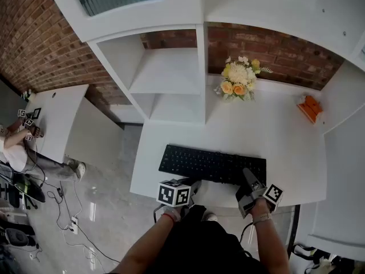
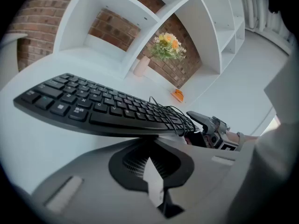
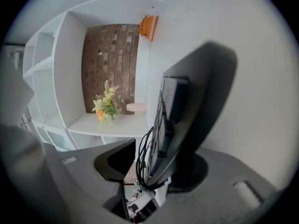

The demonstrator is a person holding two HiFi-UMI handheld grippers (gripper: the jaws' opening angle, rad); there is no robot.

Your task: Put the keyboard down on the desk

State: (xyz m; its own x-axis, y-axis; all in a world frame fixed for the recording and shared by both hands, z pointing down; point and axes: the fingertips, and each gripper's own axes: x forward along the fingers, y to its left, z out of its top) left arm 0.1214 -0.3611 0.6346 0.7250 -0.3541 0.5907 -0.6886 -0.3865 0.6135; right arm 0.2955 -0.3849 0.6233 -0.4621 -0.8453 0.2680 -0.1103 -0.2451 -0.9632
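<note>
Two grippers sit at the keyboard's [image 1: 212, 164] near edge. It lies on the white desk [image 1: 256, 130], close to the front edge. Your left gripper [image 1: 193, 184] has its jaws together and empty, tips just at the keyboard's front edge. Your right gripper [image 3: 156, 160] has its jaws spread. The keyboard's right end and bundled cable [image 3: 142, 157] are between them, unclamped.

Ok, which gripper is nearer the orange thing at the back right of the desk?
Right. The right gripper is at the right end of the keyboard, the end towards the orange thing. The left gripper sits at the keyboard's front edge, left of its middle, farther off.
</note>
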